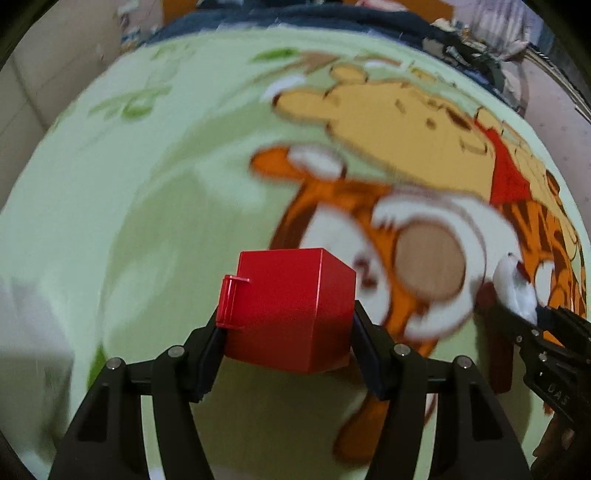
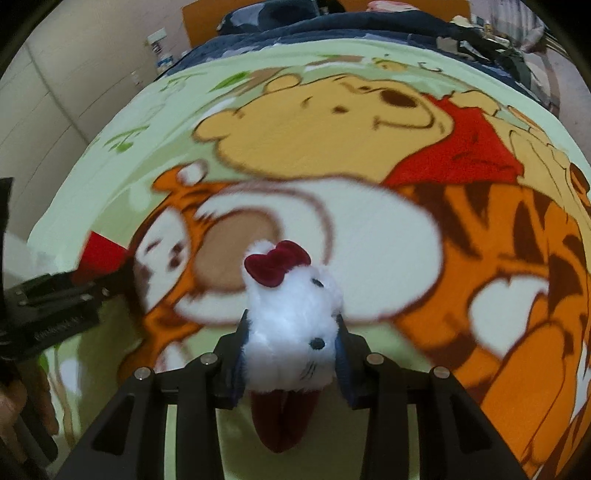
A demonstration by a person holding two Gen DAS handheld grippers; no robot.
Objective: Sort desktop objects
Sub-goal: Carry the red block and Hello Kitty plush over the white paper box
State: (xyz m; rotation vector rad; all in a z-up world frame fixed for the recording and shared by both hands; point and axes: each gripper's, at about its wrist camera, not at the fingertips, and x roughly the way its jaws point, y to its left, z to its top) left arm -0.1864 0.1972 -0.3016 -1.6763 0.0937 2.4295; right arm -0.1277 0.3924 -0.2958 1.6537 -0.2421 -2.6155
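My left gripper (image 1: 288,332) is shut on a red metal box (image 1: 291,306) with a small clip on its left side, held above the cartoon blanket. My right gripper (image 2: 291,350) is shut on a white plush toy (image 2: 291,332) with a dark red bow and dark red lower body. In the left wrist view the right gripper (image 1: 532,325) shows at the right edge with the white plush toy (image 1: 515,288) at its tip. In the right wrist view the left gripper (image 2: 66,295) shows at the left edge with the red box (image 2: 99,251).
A light green blanket (image 2: 258,435) printed with a yellow bear and an orange striped tiger covers the surface. A dark blue blanket (image 2: 295,33) lies at the far edge. A beige wall (image 2: 74,74) stands to the left. Clutter (image 2: 498,40) sits far right.
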